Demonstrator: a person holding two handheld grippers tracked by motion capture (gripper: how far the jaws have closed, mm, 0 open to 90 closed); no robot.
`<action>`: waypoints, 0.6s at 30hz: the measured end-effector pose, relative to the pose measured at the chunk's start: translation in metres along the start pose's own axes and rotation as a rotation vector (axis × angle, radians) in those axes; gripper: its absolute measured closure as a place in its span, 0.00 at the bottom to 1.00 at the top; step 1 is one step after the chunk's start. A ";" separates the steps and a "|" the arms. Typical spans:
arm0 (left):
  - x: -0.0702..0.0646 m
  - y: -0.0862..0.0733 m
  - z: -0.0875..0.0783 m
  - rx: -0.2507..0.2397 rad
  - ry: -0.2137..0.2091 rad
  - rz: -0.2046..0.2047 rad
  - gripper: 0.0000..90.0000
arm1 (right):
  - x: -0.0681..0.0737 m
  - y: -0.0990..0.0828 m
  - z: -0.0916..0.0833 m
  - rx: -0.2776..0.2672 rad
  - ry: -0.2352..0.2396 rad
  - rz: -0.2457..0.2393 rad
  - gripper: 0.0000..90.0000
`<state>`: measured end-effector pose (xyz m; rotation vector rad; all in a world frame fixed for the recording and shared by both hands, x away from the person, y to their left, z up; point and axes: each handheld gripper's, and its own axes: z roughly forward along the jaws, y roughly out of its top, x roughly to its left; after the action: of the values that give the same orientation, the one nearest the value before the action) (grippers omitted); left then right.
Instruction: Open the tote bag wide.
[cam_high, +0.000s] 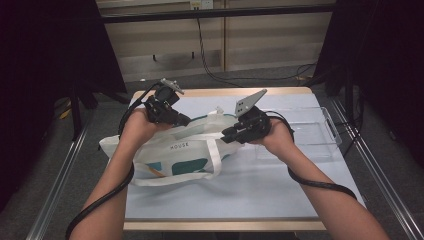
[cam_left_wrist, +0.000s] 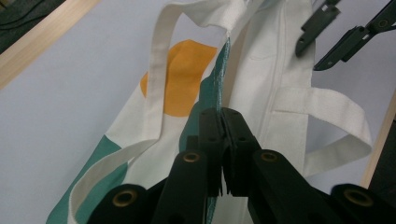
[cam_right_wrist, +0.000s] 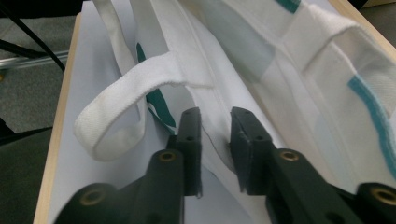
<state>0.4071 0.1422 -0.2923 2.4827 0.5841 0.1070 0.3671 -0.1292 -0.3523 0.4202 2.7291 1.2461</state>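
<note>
A white tote bag with teal patches and the word HOUSE lies on the table between my hands. My left gripper is shut on the bag's upper rim near the teal and orange print; in the left gripper view its jaws pinch the fabric edge. My right gripper sits at the bag's opposite rim. In the right gripper view its jaws straddle the white rim of the bag with a gap still between the pads. A handle loop hangs beside them.
A clear plastic tray stands on the right side of the pale blue table top. The table's wooden edge runs along the front. Black cables trail from both grippers over the forearms. Dark curtains flank the table.
</note>
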 end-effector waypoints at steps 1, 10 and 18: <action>0.000 0.000 0.000 0.001 0.004 0.000 0.97 | 0.000 -0.001 0.000 0.000 0.011 -0.010 0.90; 0.006 -0.001 0.000 -0.017 0.019 -0.024 0.97 | 0.003 -0.006 0.002 0.004 0.015 -0.001 0.74; 0.007 -0.001 0.000 -0.017 0.014 -0.025 0.97 | 0.006 -0.006 0.006 -0.007 -0.038 0.000 0.47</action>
<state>0.4131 0.1457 -0.2934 2.4594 0.6177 0.1193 0.3611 -0.1269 -0.3608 0.4382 2.6923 1.2338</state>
